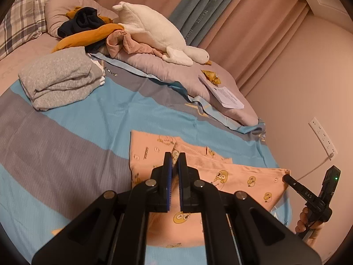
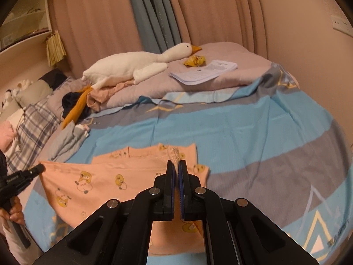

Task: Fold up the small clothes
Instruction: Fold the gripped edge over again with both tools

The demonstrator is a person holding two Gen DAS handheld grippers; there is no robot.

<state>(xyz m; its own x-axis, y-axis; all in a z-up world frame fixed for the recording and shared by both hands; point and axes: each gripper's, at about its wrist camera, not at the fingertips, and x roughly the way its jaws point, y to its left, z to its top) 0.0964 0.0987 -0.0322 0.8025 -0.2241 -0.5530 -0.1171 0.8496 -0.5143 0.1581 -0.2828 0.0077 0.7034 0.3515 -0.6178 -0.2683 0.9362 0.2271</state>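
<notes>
A small peach garment with yellow duck prints lies partly folded on the blue and grey bedsheet; it also shows in the right wrist view. My left gripper is shut on a pinched-up fold of the peach garment's fabric. My right gripper is shut on another pinched-up fold of the same garment. The right gripper shows at the far right of the left wrist view, the left gripper at the far left of the right wrist view.
A folded grey garment lies to the back left. A pile of unfolded clothes, a white plush goose, papers and a plaid pillow lie on the pink duvet behind. A wall with a socket stands at the right.
</notes>
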